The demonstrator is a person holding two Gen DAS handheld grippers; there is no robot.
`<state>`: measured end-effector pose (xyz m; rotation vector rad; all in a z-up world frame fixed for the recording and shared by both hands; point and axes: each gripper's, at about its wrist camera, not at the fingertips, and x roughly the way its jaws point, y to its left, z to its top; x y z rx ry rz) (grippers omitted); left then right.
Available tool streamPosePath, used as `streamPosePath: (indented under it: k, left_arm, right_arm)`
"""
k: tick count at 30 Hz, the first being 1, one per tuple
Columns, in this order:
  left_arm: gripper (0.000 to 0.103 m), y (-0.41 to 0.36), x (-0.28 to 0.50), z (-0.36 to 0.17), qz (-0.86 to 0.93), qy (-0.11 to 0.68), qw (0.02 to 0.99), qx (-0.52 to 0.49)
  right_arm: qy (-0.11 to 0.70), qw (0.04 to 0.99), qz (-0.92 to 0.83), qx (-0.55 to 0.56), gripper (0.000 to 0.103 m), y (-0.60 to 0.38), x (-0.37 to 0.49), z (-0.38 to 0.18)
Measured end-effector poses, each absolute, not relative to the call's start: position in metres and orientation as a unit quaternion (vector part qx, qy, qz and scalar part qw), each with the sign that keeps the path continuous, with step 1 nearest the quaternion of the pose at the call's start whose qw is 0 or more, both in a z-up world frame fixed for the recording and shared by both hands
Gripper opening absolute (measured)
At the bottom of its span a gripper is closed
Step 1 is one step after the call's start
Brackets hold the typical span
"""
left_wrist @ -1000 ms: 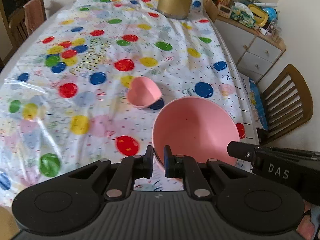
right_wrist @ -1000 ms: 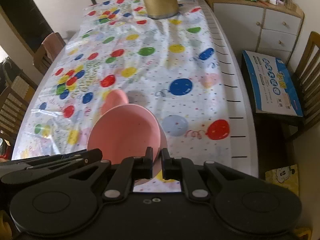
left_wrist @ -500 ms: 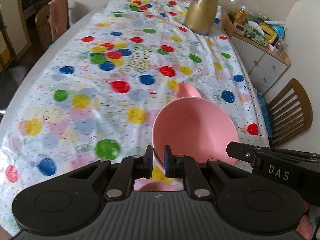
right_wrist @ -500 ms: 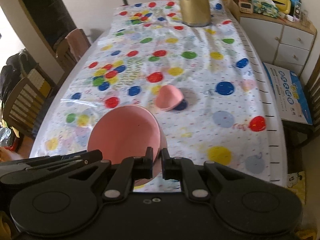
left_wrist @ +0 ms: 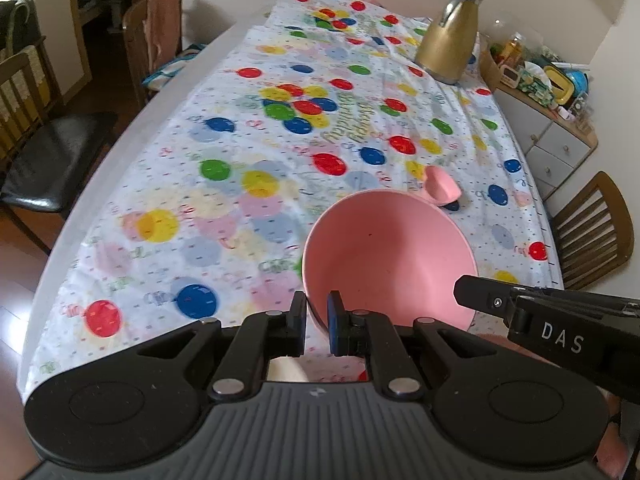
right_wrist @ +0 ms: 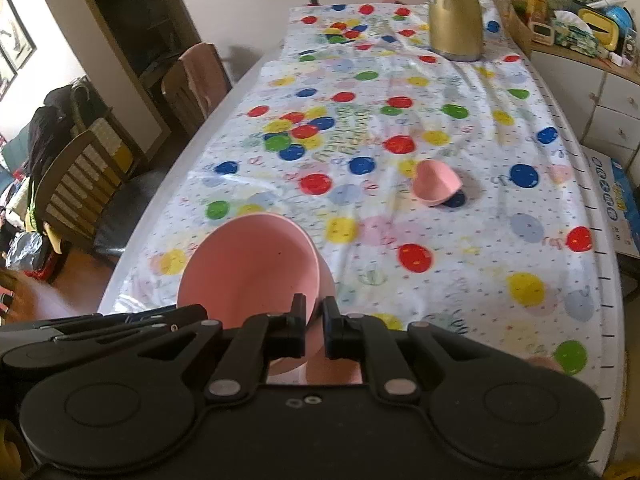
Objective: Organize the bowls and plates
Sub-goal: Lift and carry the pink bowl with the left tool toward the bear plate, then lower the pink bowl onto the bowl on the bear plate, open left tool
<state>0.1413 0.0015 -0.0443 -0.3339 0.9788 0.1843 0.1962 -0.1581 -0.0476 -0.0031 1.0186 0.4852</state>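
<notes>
A large pink bowl (left_wrist: 390, 258) hangs above the table's near end, held by its rim on two sides. My left gripper (left_wrist: 317, 312) is shut on the bowl's left rim, and my right gripper (right_wrist: 315, 318) is shut on its right rim; in the right wrist view the bowl (right_wrist: 250, 268) tilts left. A small pink heart-shaped bowl (left_wrist: 441, 186) rests on the tablecloth farther back, also in the right wrist view as the small bowl (right_wrist: 436, 184). The right gripper's body crosses the left wrist view at lower right.
The table (left_wrist: 132, 148) carries a balloon-print plastic cloth (right_wrist: 440, 120). A gold thermos jug (left_wrist: 448, 40) stands at the far end. Wooden chairs (left_wrist: 596, 232) flank both sides, and a cluttered white cabinet (left_wrist: 560, 136) stands to the right.
Both grippers have drawn back toward the table's near end and slightly up, carrying the large bowl away from the small heart-shaped bowl, which stayed put.
</notes>
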Motion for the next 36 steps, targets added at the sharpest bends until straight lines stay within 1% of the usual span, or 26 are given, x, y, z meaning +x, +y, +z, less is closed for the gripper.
streamPosePath:
  k: [14, 29, 36]
  left_arm:
    - [0.010, 0.049, 0.092, -0.058, 0.111, 0.485, 0.851, -0.169]
    - [0.010, 0.063, 0.066, -0.082, 0.119, 0.510, 0.836, -0.163]
    - [0.010, 0.062, 0.066, -0.085, 0.114, 0.513, 0.835, -0.161]
  right_arm:
    - [0.497, 0.829, 0.256, -0.009, 0.007, -0.105, 0.157, -0.060]
    - [0.535, 0.806, 0.255, -0.014, 0.007, -0.085, 0.130, -0.095]
    - [0.539, 0.804, 0.250, -0.016, 0.007, -0.085, 0.127, -0.098]
